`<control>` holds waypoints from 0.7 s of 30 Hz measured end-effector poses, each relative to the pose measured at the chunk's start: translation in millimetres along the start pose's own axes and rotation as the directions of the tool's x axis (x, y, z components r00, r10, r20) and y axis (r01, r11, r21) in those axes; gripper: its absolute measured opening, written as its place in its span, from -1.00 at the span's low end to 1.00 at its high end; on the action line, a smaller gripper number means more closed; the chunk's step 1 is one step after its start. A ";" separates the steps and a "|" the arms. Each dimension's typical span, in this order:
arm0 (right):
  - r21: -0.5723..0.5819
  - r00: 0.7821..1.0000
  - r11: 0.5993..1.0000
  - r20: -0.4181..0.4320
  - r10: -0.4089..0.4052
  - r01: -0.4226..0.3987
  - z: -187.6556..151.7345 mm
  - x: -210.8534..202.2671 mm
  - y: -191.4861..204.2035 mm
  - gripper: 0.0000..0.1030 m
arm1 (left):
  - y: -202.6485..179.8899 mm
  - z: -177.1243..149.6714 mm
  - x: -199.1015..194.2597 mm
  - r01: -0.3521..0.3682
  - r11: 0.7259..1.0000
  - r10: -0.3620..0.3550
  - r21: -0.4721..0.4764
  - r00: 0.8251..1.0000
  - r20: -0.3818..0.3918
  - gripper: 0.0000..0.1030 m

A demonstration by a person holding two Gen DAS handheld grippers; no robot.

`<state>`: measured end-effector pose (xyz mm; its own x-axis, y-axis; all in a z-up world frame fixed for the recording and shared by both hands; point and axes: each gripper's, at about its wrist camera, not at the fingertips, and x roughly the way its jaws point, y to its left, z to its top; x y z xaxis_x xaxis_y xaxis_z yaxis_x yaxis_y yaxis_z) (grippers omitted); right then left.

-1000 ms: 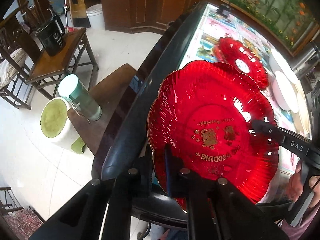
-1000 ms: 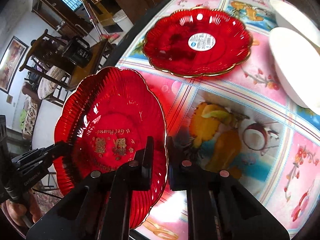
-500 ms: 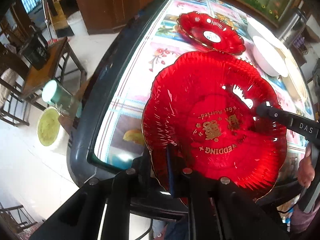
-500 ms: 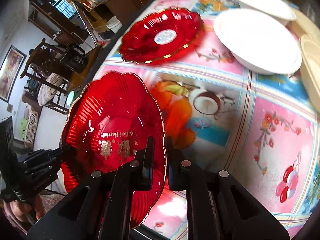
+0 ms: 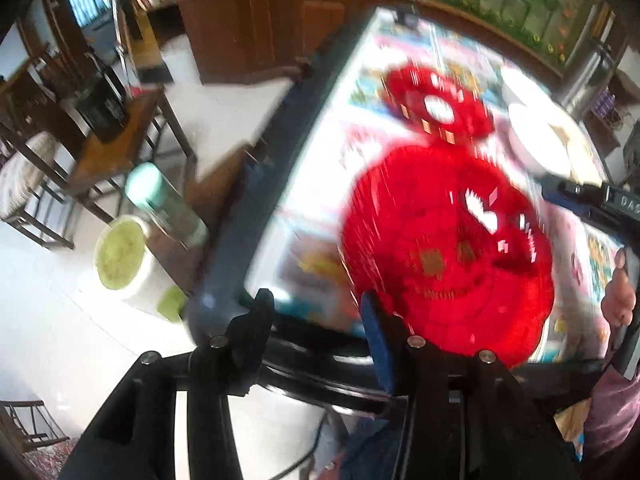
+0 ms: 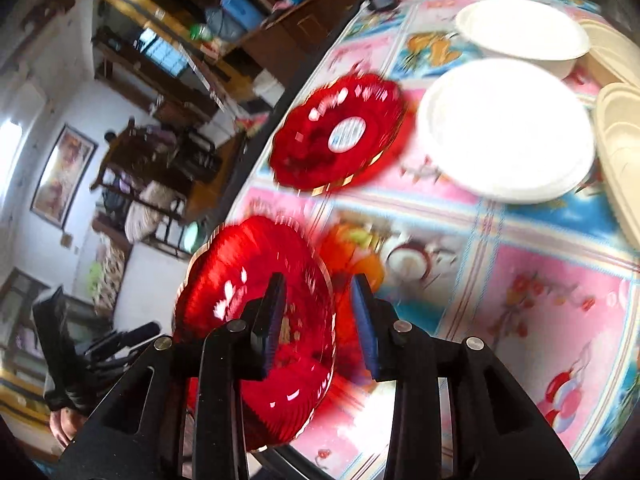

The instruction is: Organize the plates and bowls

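A red scalloped plate with gold lettering [image 5: 448, 256] lies blurred over the near edge of the table, also in the right wrist view [image 6: 256, 312]. My left gripper [image 5: 316, 312] is open, its fingers apart at the plate's near rim. My right gripper [image 6: 320, 316] is open, the plate's rim between its spread fingers. A second red plate with a white sticker [image 5: 436, 104] rests farther back on the table, also in the right wrist view [image 6: 340, 132]. White plates [image 6: 504, 128] sit to its right.
The table carries a colourful patterned cloth [image 6: 520, 280] and a dark rim [image 5: 240, 220]. Left of it stand a wooden side table [image 5: 120, 136] with a black kettle [image 5: 102, 108], a green flask [image 5: 164, 204] on a stool and a bucket [image 5: 120, 252].
Both grippers have opened and let go of the red lettered plate. The plate has come down toward the table; both views are blurred by motion.
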<state>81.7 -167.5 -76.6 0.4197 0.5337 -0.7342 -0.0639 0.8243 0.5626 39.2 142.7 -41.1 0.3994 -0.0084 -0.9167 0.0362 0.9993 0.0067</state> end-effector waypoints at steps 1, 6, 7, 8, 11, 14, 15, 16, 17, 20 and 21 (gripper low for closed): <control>0.012 1.000 1.000 0.006 0.010 -0.010 5.1 -3.6 -1.8 -0.35 | 4.3 9.3 -7.9 -0.007 1.000 0.007 -0.002 1.000 0.029 -0.08; 0.076 0.999 0.996 0.015 0.034 -0.035 24.0 2.8 -8.2 -0.35 | 17.1 45.1 -36.6 0.030 0.997 -0.022 -0.067 0.993 0.117 0.20; 0.080 0.999 0.996 0.015 0.035 -0.036 27.2 -0.7 -10.0 -0.35 | 13.4 46.5 -40.6 0.074 0.995 -0.065 -0.071 0.990 0.128 0.20; 0.088 0.999 0.995 0.018 0.035 -0.036 28.6 0.1 -11.6 -0.35 | 6.2 44.8 -44.0 0.134 0.990 -0.126 -0.053 0.982 0.138 0.28; 0.105 0.999 0.993 0.027 0.046 -0.049 34.6 -0.5 -17.8 -0.35 | -16.7 49.4 -42.5 0.237 0.971 -0.232 -0.016 0.962 0.144 0.54; 0.097 0.999 0.995 0.034 0.032 -0.035 45.5 -5.1 -17.9 -0.35 | -22.4 72.8 -24.0 0.267 0.958 -0.258 -0.101 0.962 0.091 0.54; 0.097 0.999 0.994 0.037 0.036 -0.040 48.7 -7.7 -18.1 -0.35 | -21.1 82.0 -16.9 0.304 0.941 -0.296 -0.148 0.952 0.079 0.54; 0.099 0.998 0.994 0.042 0.040 -0.044 53.2 -9.1 -18.0 -0.35 | -19.7 92.5 -10.1 0.332 0.924 -0.324 -0.192 0.943 0.072 0.54; 0.106 0.998 0.993 0.050 0.038 -0.043 57.9 -11.5 -17.8 -0.35 | -19.0 102.1 -4.8 0.338 0.914 -0.332 -0.223 0.941 0.064 0.54; 0.132 0.998 0.990 0.060 0.030 -0.037 71.8 -11.8 -20.6 -0.35 | -24.3 132.1 16.3 0.279 0.920 -0.282 -0.274 0.959 0.027 0.54; 0.147 0.998 0.988 0.052 0.032 -0.040 78.9 -9.6 -22.1 -0.35 | -26.9 146.5 30.8 0.262 0.921 -0.274 -0.288 0.962 -0.002 0.55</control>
<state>150.5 -205.8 -52.0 0.4640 0.5495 -0.6948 0.0535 0.7655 0.6411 184.8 110.3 -11.1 0.3719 -0.2818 -0.8845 -0.1260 0.9287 -0.3488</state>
